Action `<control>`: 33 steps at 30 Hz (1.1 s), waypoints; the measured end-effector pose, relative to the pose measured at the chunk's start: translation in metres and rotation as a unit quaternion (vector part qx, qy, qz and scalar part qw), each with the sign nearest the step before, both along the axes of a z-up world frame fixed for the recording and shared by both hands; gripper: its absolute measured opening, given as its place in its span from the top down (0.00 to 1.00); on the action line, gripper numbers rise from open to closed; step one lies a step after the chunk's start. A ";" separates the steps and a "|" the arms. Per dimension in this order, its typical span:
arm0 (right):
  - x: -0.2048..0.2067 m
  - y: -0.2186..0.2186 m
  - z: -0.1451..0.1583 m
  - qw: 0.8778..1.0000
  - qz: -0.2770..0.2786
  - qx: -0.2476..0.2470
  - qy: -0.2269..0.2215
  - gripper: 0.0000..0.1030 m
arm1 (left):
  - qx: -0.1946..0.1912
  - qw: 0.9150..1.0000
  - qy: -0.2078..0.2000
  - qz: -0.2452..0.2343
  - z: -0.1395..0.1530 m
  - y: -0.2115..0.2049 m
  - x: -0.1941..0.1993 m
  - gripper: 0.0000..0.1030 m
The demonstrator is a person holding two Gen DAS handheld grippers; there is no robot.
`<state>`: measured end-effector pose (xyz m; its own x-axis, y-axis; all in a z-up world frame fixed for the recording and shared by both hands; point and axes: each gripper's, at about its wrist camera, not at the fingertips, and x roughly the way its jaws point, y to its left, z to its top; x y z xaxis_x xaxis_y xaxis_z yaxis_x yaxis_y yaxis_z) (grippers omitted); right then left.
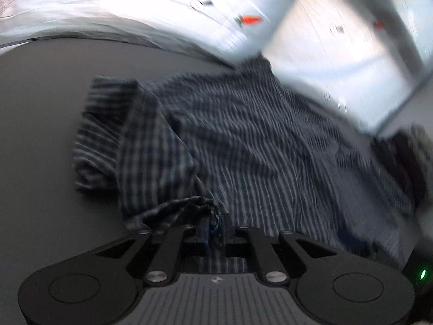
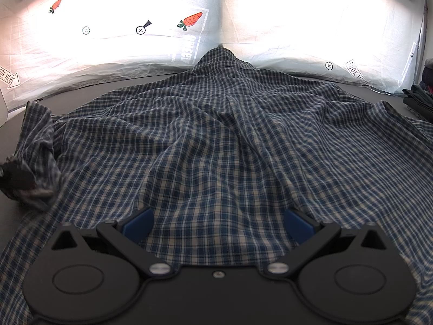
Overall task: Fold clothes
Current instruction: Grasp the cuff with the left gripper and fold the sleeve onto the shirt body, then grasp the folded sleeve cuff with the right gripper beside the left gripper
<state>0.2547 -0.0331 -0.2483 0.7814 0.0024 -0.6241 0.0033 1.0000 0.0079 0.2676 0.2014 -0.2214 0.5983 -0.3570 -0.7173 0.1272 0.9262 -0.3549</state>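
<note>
A dark grey desk (image 2: 16,197) fills the space, backed by a bright white sheet (image 2: 151,46) printed with orange carrots, arrows and small circles. Spread across most of the desk lies a blue and white checked shirt (image 2: 216,140), rumpled into long ridges, its collar end touching the foot of the sheet. At the far right edge sits a small pile of dark folded clothes (image 2: 418,100), just beside the shirt's edge. The right tongs (image 2: 217,223) rest low over the shirt with their blue-padded fingers (image 2: 138,223) spread wide, cloth lying between them but not pinched. The left tongs (image 1: 213,233) are pressed together on a bunched fold of the shirt's edge, which stands up crumpled between the black fingers. The left wrist view is heavily blurred, so finer detail of the shirt (image 1: 243,135) there cannot be told.
</note>
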 end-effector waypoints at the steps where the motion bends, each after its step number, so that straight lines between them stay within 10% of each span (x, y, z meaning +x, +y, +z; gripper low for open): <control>1: 0.000 0.001 0.002 1.000 0.002 0.001 0.001 0.00 | 0.002 1.000 0.006 0.005 0.000 0.003 -0.002 0.83; 4: 0.000 0.005 0.010 1.000 0.008 0.002 0.004 0.06 | 0.011 0.999 0.029 0.026 0.002 0.016 -0.007 0.67; 8: -0.001 0.012 0.021 1.000 0.021 0.003 0.005 0.39 | 0.030 0.998 0.039 0.050 0.011 0.034 -0.011 0.62; 14: -0.007 0.060 0.052 0.988 0.149 -0.006 -0.031 0.60 | 0.013 0.996 0.044 0.079 0.023 0.061 -0.021 0.56; 22: -0.018 0.126 0.052 0.959 0.282 -0.020 -0.036 0.63 | -0.005 0.994 0.050 0.101 0.019 0.067 -0.011 0.56; 33: 0.004 0.131 0.029 0.966 0.249 0.057 0.021 0.61 | -0.013 0.992 0.064 0.106 0.006 0.070 -0.005 0.56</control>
<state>0.2582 0.0984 -0.2189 0.6396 0.4431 -0.6282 -0.4763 0.8698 0.1285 0.2622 0.2713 -0.2155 0.5659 -0.2520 -0.7850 -0.1181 0.9176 -0.3797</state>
